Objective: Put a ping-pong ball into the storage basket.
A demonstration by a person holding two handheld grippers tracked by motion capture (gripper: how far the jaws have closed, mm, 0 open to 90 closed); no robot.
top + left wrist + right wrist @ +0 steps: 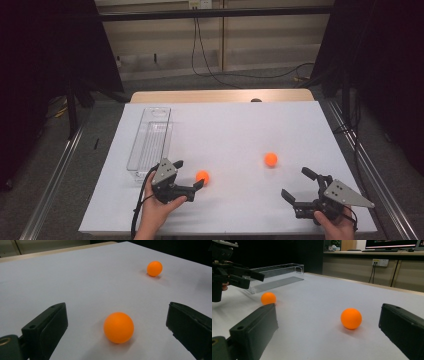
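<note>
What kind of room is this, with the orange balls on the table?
Probably a lab or workshop set up for recording. A white-covered table stands between black curtains, cables hang from wall sockets, and a counter at the back holds a computer screen.

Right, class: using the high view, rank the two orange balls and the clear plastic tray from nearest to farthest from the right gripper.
From the right gripper, at the near right of the table:
1. The orange ball on the right, just ahead and slightly left of it.
2. The orange ball on the left, by the left gripper.
3. The clear plastic tray, along the table's left side.
</note>
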